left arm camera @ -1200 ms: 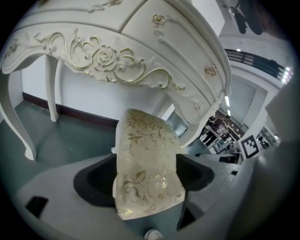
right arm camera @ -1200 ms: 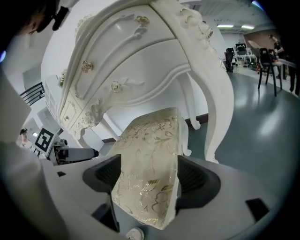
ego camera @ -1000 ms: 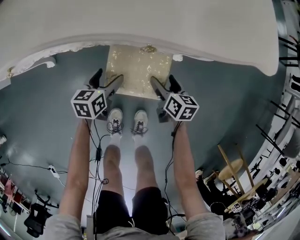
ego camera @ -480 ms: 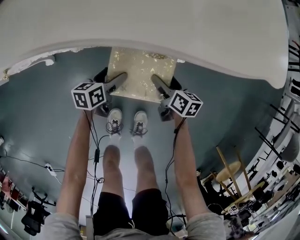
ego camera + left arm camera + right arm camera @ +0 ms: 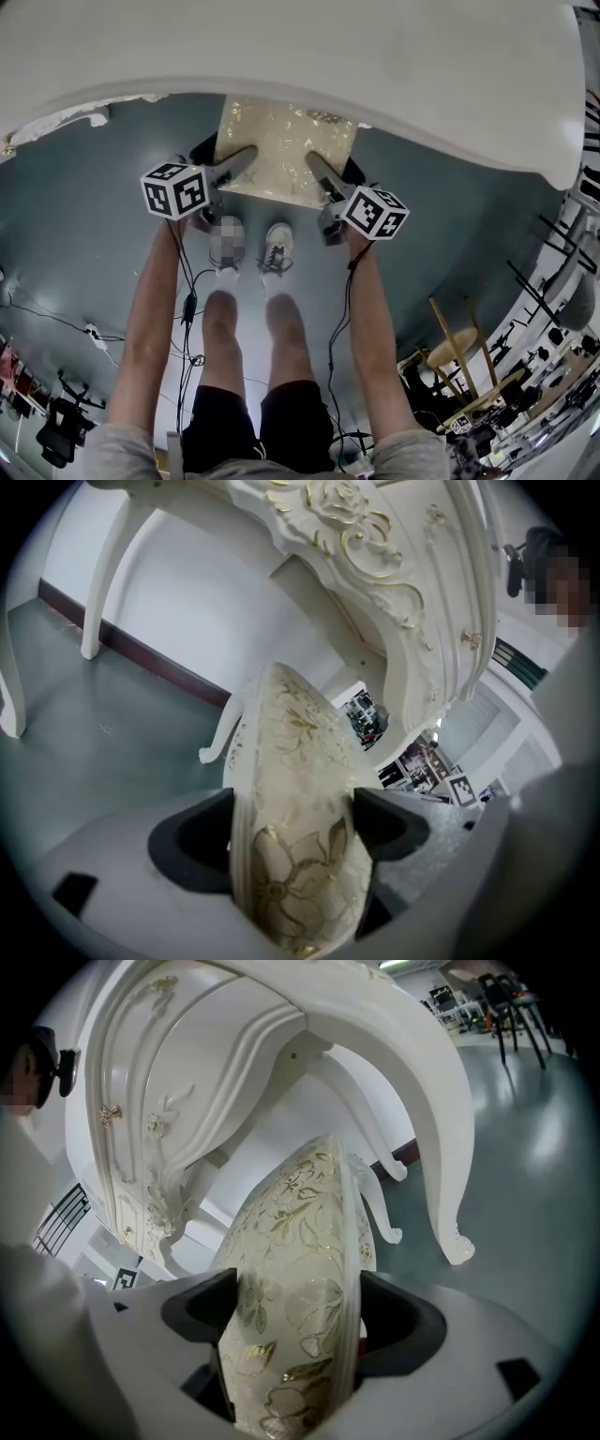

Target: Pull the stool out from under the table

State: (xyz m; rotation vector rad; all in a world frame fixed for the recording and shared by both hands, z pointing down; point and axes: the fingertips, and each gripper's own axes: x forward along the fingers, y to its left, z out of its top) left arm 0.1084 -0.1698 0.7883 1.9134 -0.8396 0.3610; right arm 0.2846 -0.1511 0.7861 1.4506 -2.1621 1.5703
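Grippers went fwd onto stool (image 5: pixel 281 141) sides since 1 s ago | left gripper (image 5: pixel 292 829) & right gripper (image 5: pixel 295 1312) both clenched on its cushion | far edge under table (image 5: pixel 375 56) | step: pull, prob. just starting | next: draw back evenly
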